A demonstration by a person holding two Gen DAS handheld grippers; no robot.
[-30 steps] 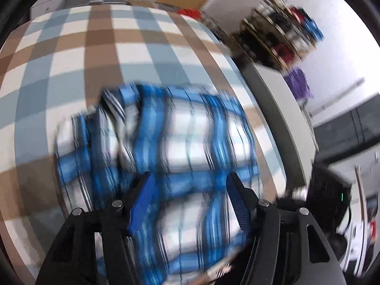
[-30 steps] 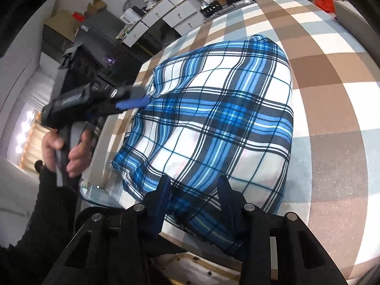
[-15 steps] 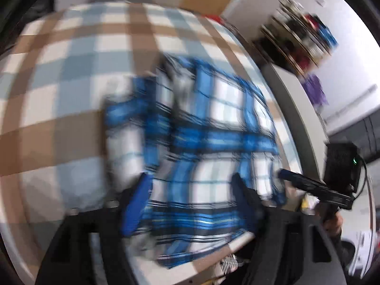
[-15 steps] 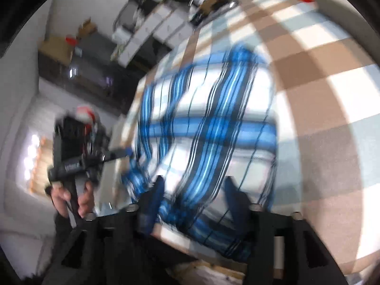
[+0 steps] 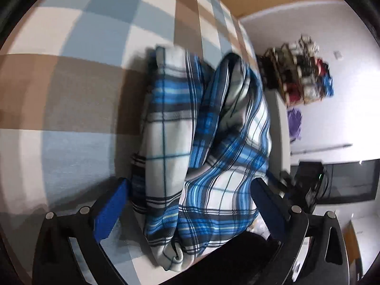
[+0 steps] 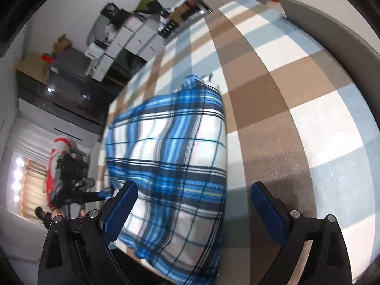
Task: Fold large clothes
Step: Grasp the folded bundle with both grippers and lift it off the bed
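The blue, white and black plaid flannel shirt (image 5: pixel 201 156) lies folded into a thick bundle on the checked brown, pale blue and white bed cover (image 5: pixel 78 109), close to the near edge of the bed. In my left wrist view its long axis runs away from me, from just in front of the jaws toward the far side of the bed, with one rounded end at the near edge and the other end rising in a hooded fold. A pale flap lies along its left side and a bluer, rumpled layer drapes over the right. In my right wrist view the same bundle (image 6: pixel 171 166) stretches from the near edge up and away, leaning slightly to the right, its right edge straight.

I can read no label or writing on the shirt; the cloth is motion-blurred.

My left gripper (image 5: pixel 190 204) has its jaws spread wide, one on each side of the near end of the bundle, closed on nothing. My right gripper (image 6: pixel 192 211) is likewise spread wide above the shirt's near right part and the cover beside it.

A cluttered shelf rack (image 5: pixel 301 76) stands against the white wall beyond the bed.
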